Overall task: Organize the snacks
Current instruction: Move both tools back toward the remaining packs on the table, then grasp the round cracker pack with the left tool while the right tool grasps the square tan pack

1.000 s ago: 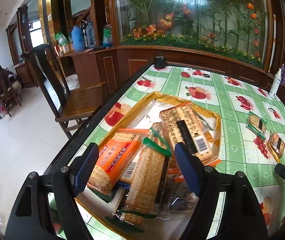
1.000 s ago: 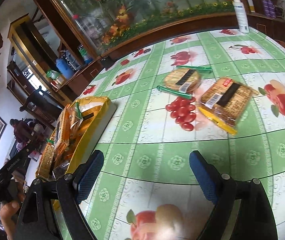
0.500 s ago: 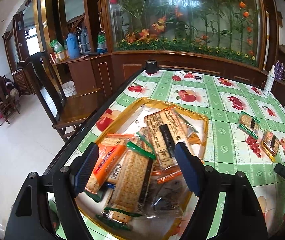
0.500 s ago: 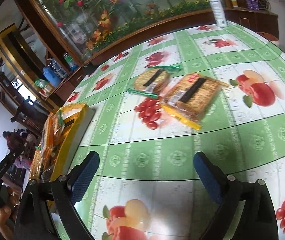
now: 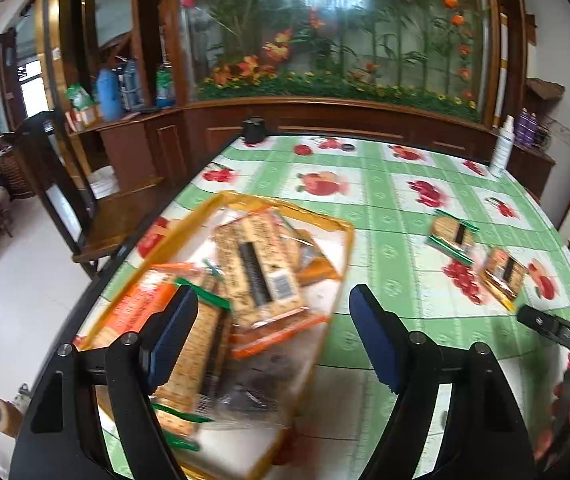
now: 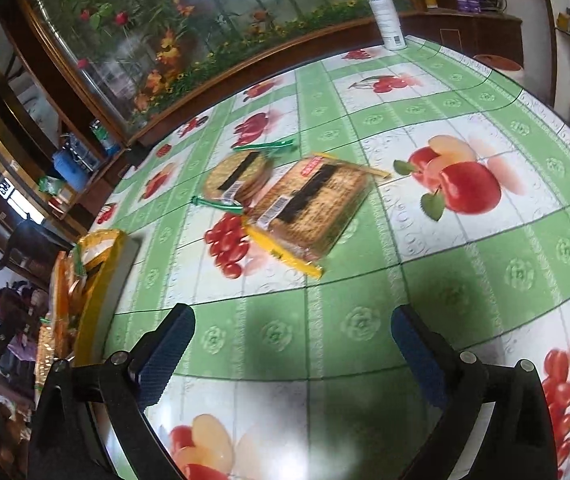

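Observation:
A yellow-rimmed tray (image 5: 327, 224) holds several cracker packets, with a tan packet (image 5: 259, 264) on top. My left gripper (image 5: 273, 336) is open and empty, above the tray's near right part. A round cracker packet with green ends (image 6: 241, 176) and a rectangular packet with yellow ends (image 6: 313, 204) lie side by side on the fruit-print tablecloth (image 6: 485, 264). My right gripper (image 6: 291, 354) is open and empty, low over the cloth, short of these two packets. Both packets also show in the left wrist view (image 5: 451, 234), (image 5: 503, 274). The tray shows at the right wrist view's left edge (image 6: 101, 276).
A white spray bottle (image 6: 383, 12) stands at the table's far edge. A dark wooden chair (image 5: 65, 196) stands left of the table. A wooden cabinet with a flower-painted glass panel (image 5: 325, 40) runs behind the table. The other gripper's tip (image 5: 557, 332) shows at right.
My left gripper has swung right and back, so the tray sits lower left in its view. My right gripper has moved closer to the two loose packets. Both stay open.

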`<action>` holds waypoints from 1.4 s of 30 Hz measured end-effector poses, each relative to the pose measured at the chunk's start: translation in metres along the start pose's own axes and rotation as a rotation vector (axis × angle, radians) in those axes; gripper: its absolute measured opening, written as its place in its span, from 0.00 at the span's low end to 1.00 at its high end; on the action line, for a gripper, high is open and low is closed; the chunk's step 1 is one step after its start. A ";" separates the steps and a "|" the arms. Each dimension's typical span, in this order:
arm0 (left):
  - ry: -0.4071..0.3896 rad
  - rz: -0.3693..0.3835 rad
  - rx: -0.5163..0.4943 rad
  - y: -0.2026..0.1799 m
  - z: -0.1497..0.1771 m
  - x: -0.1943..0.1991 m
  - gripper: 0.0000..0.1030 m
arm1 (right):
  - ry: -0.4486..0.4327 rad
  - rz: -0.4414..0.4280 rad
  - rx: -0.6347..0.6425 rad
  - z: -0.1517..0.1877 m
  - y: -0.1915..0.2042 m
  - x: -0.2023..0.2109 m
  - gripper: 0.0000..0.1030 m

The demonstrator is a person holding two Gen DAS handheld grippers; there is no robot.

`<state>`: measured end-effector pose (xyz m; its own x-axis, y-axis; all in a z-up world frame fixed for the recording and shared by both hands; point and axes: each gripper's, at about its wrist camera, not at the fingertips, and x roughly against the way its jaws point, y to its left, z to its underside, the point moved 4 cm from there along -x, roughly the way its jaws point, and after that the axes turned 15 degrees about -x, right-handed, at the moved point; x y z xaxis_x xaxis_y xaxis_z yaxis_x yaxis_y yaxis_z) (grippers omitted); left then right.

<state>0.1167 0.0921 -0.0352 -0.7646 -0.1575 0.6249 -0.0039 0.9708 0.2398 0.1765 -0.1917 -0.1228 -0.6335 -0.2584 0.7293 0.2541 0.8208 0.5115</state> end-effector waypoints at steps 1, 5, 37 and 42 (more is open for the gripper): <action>-0.003 0.006 -0.006 -0.005 -0.001 0.000 0.76 | 0.000 0.011 0.004 -0.003 0.000 -0.002 0.98; 0.005 0.042 -0.027 -0.024 -0.005 -0.005 0.77 | -0.017 0.077 -0.026 -0.020 -0.003 -0.012 1.00; 0.135 0.264 -0.061 -0.084 -0.049 -0.069 0.77 | -0.035 0.367 0.155 -0.055 0.022 -0.077 0.98; 0.130 0.317 -0.174 -0.133 -0.079 -0.090 0.77 | -0.049 0.341 0.176 -0.052 0.007 -0.055 0.73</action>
<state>0.2369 -0.0372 -0.0647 -0.6218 0.1135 0.7749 0.3378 0.9316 0.1345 0.2514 -0.1985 -0.1353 -0.5695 0.0651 0.8194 0.3289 0.9316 0.1546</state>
